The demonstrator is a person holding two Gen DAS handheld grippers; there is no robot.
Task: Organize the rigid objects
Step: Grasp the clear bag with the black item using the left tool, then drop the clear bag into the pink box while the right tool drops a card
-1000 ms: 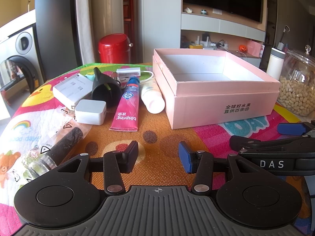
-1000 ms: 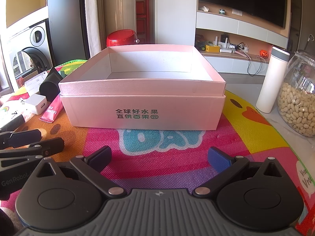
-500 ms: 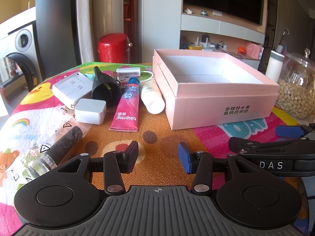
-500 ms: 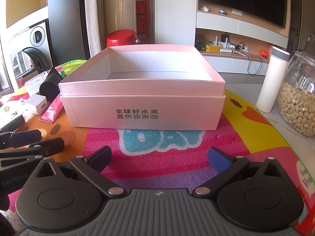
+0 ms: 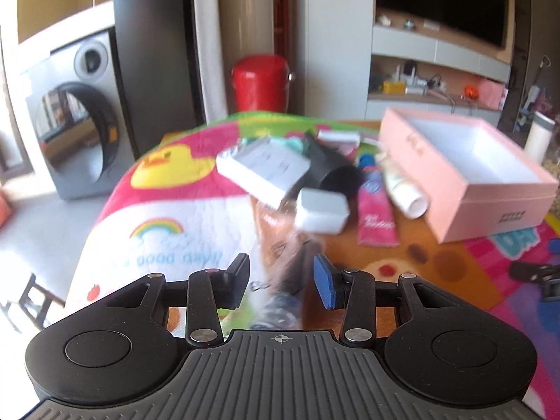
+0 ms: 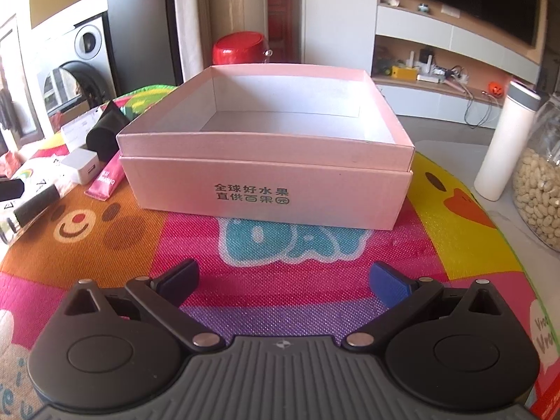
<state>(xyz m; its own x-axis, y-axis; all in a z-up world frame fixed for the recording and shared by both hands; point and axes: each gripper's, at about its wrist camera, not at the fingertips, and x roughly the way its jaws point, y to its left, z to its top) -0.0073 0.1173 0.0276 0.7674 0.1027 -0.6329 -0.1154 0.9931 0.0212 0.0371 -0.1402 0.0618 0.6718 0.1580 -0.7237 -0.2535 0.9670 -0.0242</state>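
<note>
Bottle [image 5: 292, 273], lying lengthwise dead ahead between the left gripper [image 5: 280, 276]'s narrowing, untouching jaws, is nearer it than the wide-open right gripper [image 6: 283, 278].

Both views ride low behind their own fingers, tilted down across the colourful mat [image 6: 315, 301]. The right view squarely faces the pink box [image 6: 266, 189] from close; the left (blurred) looks from further left, seeing that box [image 5: 490, 206] obliquely at its right edge

A home living room

A washing machine [image 5: 75, 112], a dark television [image 6: 465, 0] above wall shelves and a bright children's mat [image 6: 287, 280] marked it.
</note>
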